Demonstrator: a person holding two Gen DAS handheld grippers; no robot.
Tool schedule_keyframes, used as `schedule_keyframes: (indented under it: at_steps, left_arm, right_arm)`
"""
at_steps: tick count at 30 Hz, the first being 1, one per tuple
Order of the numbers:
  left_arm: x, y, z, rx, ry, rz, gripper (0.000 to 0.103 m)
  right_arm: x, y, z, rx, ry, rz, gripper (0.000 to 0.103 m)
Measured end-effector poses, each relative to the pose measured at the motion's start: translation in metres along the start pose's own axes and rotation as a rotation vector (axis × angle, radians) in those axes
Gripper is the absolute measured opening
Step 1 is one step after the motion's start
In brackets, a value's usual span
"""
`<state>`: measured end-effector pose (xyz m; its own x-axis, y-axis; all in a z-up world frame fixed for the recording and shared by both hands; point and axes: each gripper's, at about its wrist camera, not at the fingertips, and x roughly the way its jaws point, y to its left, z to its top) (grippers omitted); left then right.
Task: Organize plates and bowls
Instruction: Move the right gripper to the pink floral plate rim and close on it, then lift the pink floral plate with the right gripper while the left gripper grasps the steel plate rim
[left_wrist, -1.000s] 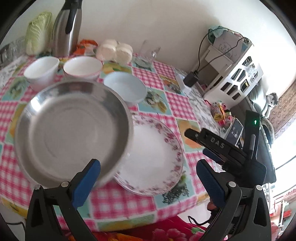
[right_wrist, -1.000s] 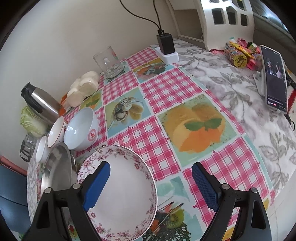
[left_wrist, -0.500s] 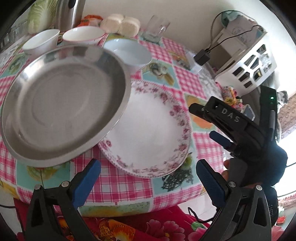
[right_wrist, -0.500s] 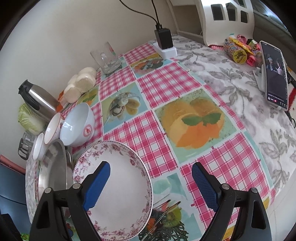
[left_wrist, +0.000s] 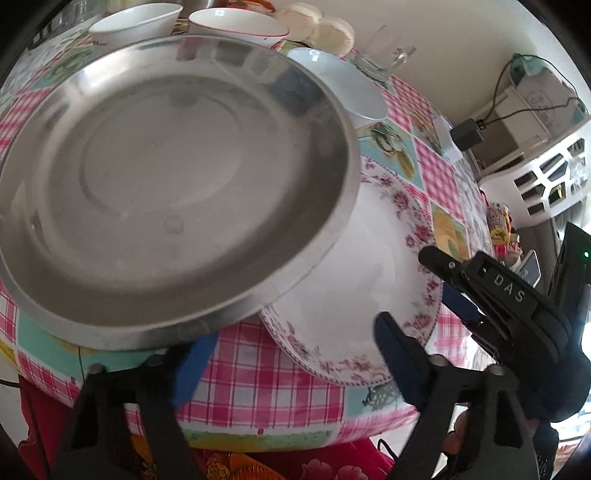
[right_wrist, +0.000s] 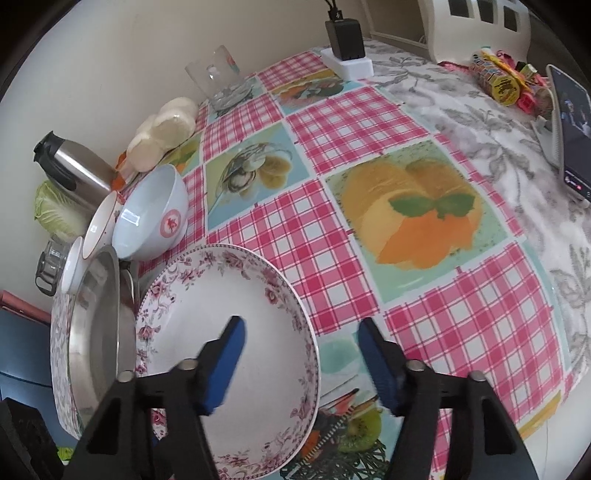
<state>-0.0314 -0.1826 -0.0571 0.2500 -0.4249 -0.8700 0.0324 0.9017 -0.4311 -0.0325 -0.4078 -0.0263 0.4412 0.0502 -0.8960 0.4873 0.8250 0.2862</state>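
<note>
A large steel plate (left_wrist: 166, 177) lies on the checked tablecloth, its right edge overlapping a white floral-rimmed plate (left_wrist: 369, 266). My left gripper (left_wrist: 291, 358) hangs low at the table's near edge. Its jaws are closing, with the floral plate's near rim between them and no pad pressing on it. The steel plate's near rim covers the tip of its left finger. My right gripper (right_wrist: 303, 365) straddles the right rim of the floral plate (right_wrist: 229, 325), closing but not touching it. It also shows as the right gripper (left_wrist: 447, 284) in the left wrist view. Three bowls (right_wrist: 155, 218) stand behind the plates.
A glass (right_wrist: 218, 81), white buns (right_wrist: 166, 125), a steel thermos (right_wrist: 74, 166) and a cabbage line the wall. A charger (right_wrist: 345, 40), snack packets and a phone (right_wrist: 572, 129) sit to the right. The tablecloth (right_wrist: 424, 221) drops off at the near edge.
Both grippers sank toward the plates and their jaws narrowed. The left gripper rolled, so the steel plate now fills its view. The right gripper now brackets the floral plate's rim.
</note>
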Motion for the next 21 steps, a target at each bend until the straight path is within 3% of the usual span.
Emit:
schedule_keyframes:
  at_steps: [7, 13, 17, 21]
  left_arm:
    - [0.004, 0.004, 0.002, -0.023, -0.025, 0.006, 0.061]
    - [0.005, 0.009, 0.004, -0.054, -0.056, 0.034, 0.035]
    - [0.006, 0.014, 0.006, -0.074, -0.079, 0.067, 0.02]
    - [0.006, 0.013, 0.006, -0.065, -0.091, 0.077, 0.02]
  right_arm:
    - [0.008, 0.005, 0.001, -0.039, 0.001, 0.005, 0.034]
    - [0.011, 0.006, 0.003, -0.067, -0.005, -0.015, 0.022]
    - [0.014, 0.003, 0.004, -0.063, -0.001, -0.015, 0.018]
    - [0.014, 0.004, 0.004, -0.065, -0.002, -0.021, 0.018]
